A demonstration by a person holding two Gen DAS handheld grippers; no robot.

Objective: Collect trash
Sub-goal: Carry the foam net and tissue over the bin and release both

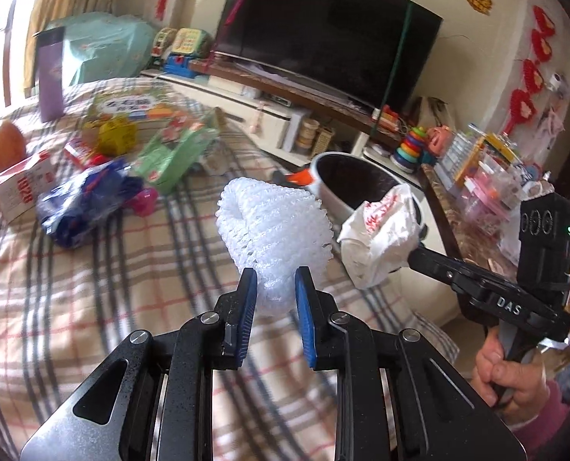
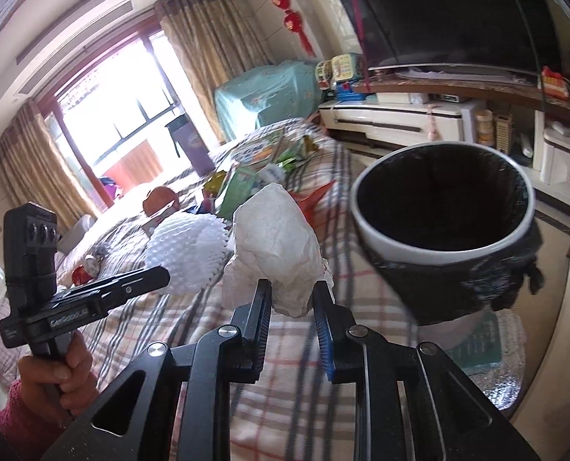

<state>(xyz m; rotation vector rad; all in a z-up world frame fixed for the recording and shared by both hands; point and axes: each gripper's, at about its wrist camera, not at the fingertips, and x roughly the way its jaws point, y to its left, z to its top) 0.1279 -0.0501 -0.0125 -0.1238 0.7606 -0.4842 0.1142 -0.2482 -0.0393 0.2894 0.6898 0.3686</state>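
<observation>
Trash items held, one per gripper. White foam fruit net (image 1: 271, 226), rounded and mesh-textured, is pinched at its lower end between the blue-padded fingers of the left gripper (image 1: 275, 284); jaws narrow, pads pressing into the foam. Net is lifted clear of the bed surface. Crumpled white plastic bag (image 2: 275, 247) is clamped in the right gripper (image 2: 291, 299); jaws narrow, closed on the bag's lower folds. From the left wrist view the bag shows red print on one side.

The two held items sit side by side, close together, the foam net to the left of the bag; whether they touch cannot be told. Both are above the plaid bedspread (image 1: 92, 288), near its edge.

Bin (image 2: 444, 207): white rim, black liner folded over the outside, open mouth. It stands just beyond the bed edge, to the right of the bag in the right wrist view. Interior dark; contents not readable.

Remaining clutter on the bedspread, well apart from the grippers: blue plastic wrapper (image 1: 81, 207), green packet (image 1: 169, 157), yellow crumpled packet (image 1: 115, 136), white-and-red box (image 1: 21, 186), purple carton (image 1: 50, 77) standing upright, orange plush toy (image 1: 0, 146).

Each gripper's handle is gripped by a hand (image 1: 504, 368) in a pink sleeve.

Background: dark television (image 1: 323, 34) on a low cabinet, toys along its shelf, curtained window (image 2: 104, 115) bright.
</observation>
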